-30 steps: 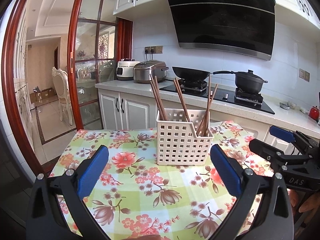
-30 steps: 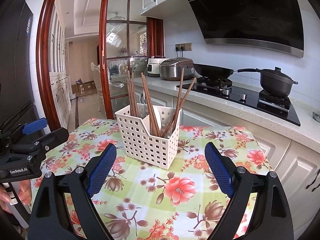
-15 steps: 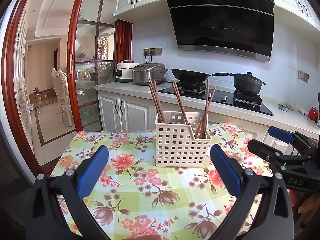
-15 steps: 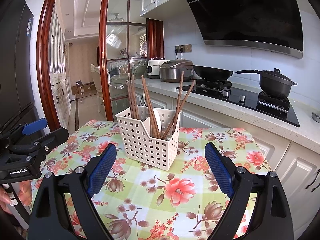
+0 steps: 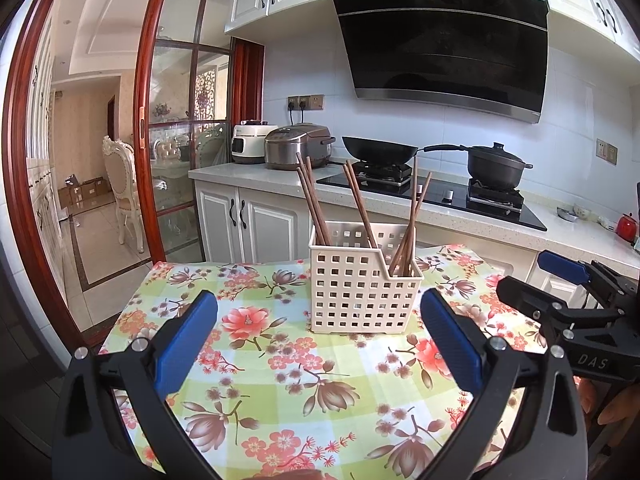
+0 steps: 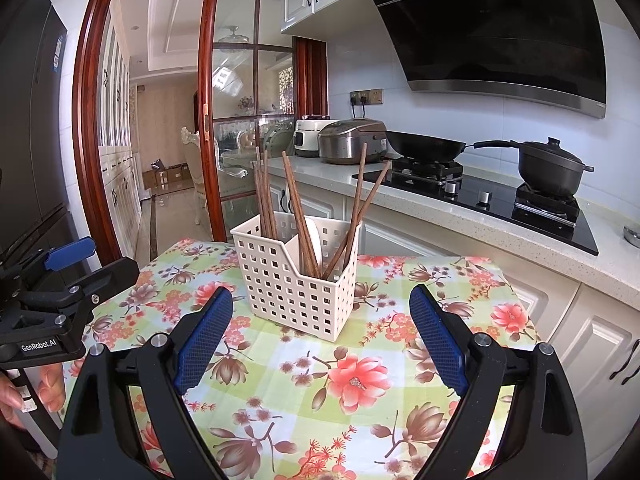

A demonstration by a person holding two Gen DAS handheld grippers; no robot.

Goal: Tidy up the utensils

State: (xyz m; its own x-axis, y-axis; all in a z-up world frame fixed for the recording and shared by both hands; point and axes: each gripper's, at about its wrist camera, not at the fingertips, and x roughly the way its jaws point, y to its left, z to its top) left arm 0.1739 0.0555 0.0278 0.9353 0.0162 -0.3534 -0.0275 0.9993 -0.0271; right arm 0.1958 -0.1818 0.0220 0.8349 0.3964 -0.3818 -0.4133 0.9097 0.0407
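Observation:
A white perforated utensil basket (image 5: 362, 286) (image 6: 296, 286) stands on the floral tablecloth (image 5: 288, 376) (image 6: 352, 392), split into compartments. Several brown wooden chopsticks (image 5: 314, 204) (image 6: 296, 204) lean upright in it, and a white spoon-like piece (image 6: 314, 236) shows inside. My left gripper (image 5: 318, 340) hangs open in front of the basket, nothing between its blue pads. My right gripper (image 6: 322, 338) is open too, just short of the basket, and empty. Each gripper shows at the edge of the other's view: the right gripper (image 5: 568, 292) and the left gripper (image 6: 60, 280).
Behind the table runs a kitchen counter (image 5: 440, 208) with a rice cooker (image 5: 300, 152), a wok (image 5: 378, 152) and a black pot (image 5: 496, 166) on the hob. A sliding glass door (image 5: 180, 152) stands left. A person's fingers (image 6: 20, 392) hold the left gripper's handle.
Both grippers have drawn back slightly from the basket, which looks a little smaller and lower in the views. Both stay open and empty.

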